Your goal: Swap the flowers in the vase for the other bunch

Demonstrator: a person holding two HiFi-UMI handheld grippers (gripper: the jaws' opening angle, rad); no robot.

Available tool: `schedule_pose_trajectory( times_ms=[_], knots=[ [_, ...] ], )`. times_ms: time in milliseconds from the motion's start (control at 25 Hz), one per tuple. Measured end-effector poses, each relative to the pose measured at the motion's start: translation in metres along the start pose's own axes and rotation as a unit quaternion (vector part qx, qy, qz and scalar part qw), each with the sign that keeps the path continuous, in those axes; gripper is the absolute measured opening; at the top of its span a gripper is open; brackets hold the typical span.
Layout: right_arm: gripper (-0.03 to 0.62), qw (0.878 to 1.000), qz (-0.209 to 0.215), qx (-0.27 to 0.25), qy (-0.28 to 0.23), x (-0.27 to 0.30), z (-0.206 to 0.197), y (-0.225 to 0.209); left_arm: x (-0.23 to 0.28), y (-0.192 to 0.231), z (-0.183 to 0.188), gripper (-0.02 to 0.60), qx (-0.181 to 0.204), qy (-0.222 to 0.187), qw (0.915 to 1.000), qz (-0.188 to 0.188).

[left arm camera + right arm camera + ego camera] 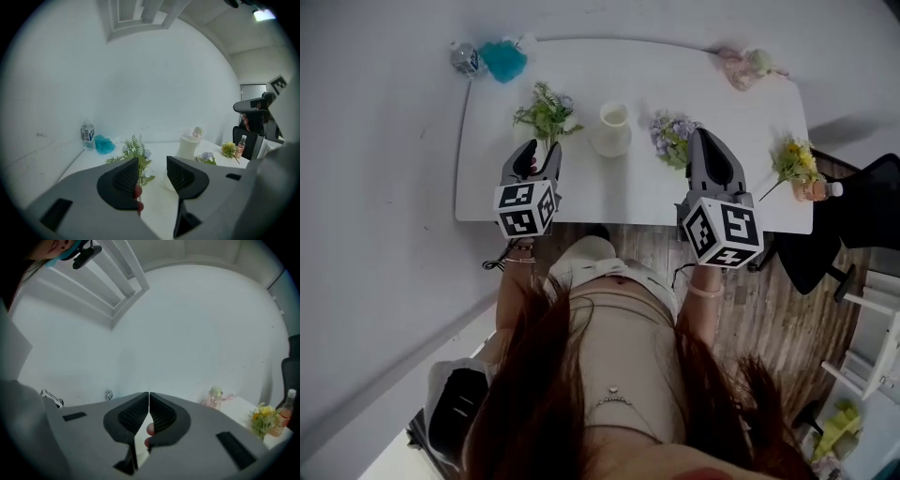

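Vase (611,128): one, white, upright, mid-bench, toward the far edge. Flower bunches: three, all outside the vase.
- Green-and-white bunch (547,112) is just left of the vase, stems toward the left tongs.
- Purple bunch (673,136) lies just right of the vase.
- Yellow bunch (795,159) sits at the right end of the bench (581,192), beside a small bottle (814,190).

Tongs: two, one per hand.
- Left tongs (539,148) have jaws apart. In the left gripper view a thin stem of the green-and-white bunch runs beside the left pad, with a clear gap to the other pad. Can't tell if the pad touches the stem.
- Right tongs (701,136) have jaws pressed together with nothing between them, tip just beside the purple bunch.

Pose:
- Both forearms reach forward from the body, and both tongs point away across the near edge of the bench.
- Left tongs tip down toward the benchtop; right tongs are nearly level, facing the wall.

Other items:
- Far left corner: one water bottle (466,58) and one teal puff (502,60).
- Far right corner: one pink bottle (750,66).
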State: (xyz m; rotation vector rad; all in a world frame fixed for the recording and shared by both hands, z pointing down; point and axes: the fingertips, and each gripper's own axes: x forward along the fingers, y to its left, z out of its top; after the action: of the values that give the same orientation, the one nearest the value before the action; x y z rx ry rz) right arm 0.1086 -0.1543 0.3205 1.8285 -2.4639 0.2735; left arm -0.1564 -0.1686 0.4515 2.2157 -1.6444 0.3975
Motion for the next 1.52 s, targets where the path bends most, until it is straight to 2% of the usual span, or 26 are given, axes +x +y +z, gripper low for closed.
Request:
schedule_pose_trajectory(
  times_ms=[640,1160,1520],
  knots=[
    [0.028,0.999,0.031,-0.004,0.0,-0.079,-0.004,-0.012,-0.078,-0.062,-0.006,0.097,-0.001,-0.042,0.9986,0.032],
    [0.028,0.998,0.055,0.012,-0.016,-0.147,-0.011,-0.01,-0.15,-0.121,0.011,0.018,0.012,-0.105,0.9936,0.04],
    [0.028,0.997,0.065,0.016,-0.024,-0.178,-0.014,-0.016,-0.177,-0.146,0.01,0.012,0.007,-0.125,0.9912,0.044]
  ],
)
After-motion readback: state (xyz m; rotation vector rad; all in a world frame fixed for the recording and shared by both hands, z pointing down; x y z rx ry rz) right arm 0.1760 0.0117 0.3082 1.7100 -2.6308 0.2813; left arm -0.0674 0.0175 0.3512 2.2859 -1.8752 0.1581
